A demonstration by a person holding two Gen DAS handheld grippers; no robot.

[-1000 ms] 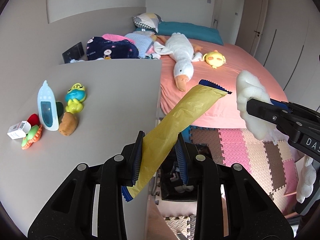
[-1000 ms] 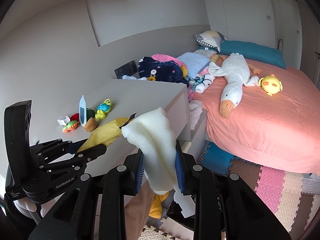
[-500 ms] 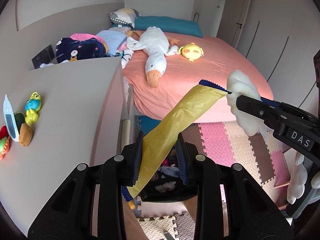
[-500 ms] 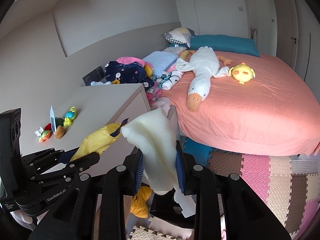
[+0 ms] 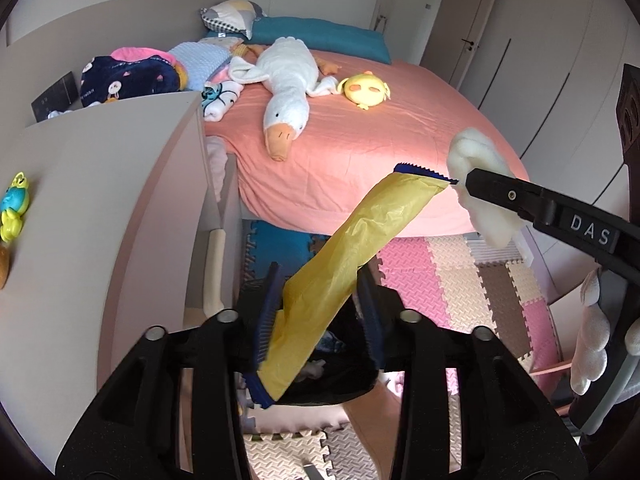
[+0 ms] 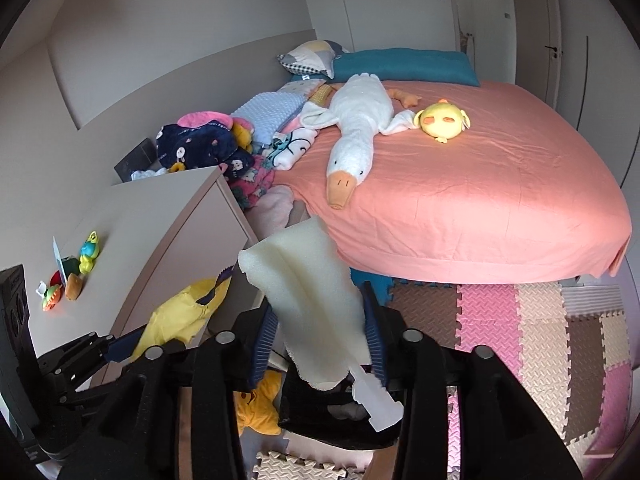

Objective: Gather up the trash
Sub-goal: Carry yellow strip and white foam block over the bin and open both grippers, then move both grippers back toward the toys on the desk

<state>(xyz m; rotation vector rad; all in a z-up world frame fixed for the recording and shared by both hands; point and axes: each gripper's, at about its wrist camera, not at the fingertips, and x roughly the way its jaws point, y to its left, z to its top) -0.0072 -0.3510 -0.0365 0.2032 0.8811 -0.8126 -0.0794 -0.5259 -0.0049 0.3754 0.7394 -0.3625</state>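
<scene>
Fingers of the left gripper are opening, w/ the yellow wrapper standing between them; the wrapper is leaning on the left pad, while a gap is showing at the right pad, so the wrapper is no longer clamped. Wrapper is slanting up and to the right, its blue serrated end pointing toward the bed. Its lower blue end is hanging over the black bin on the floor below.

Fingers of the right gripper are also opening, w/ the white foam piece between them. Foam is resting against the right pad; a narrow gap is showing on the left side. Foam is standing roughly upright, top edge tilting left. A white plastic strip is hanging below it, over the same bin.

Both grippers are sitting side by side above the bin, which is standing on the foam floor mat, between the grey cabinet and the bed. Small toys are lying on the cabinet top. A white goose plush is lying on the bed.
</scene>
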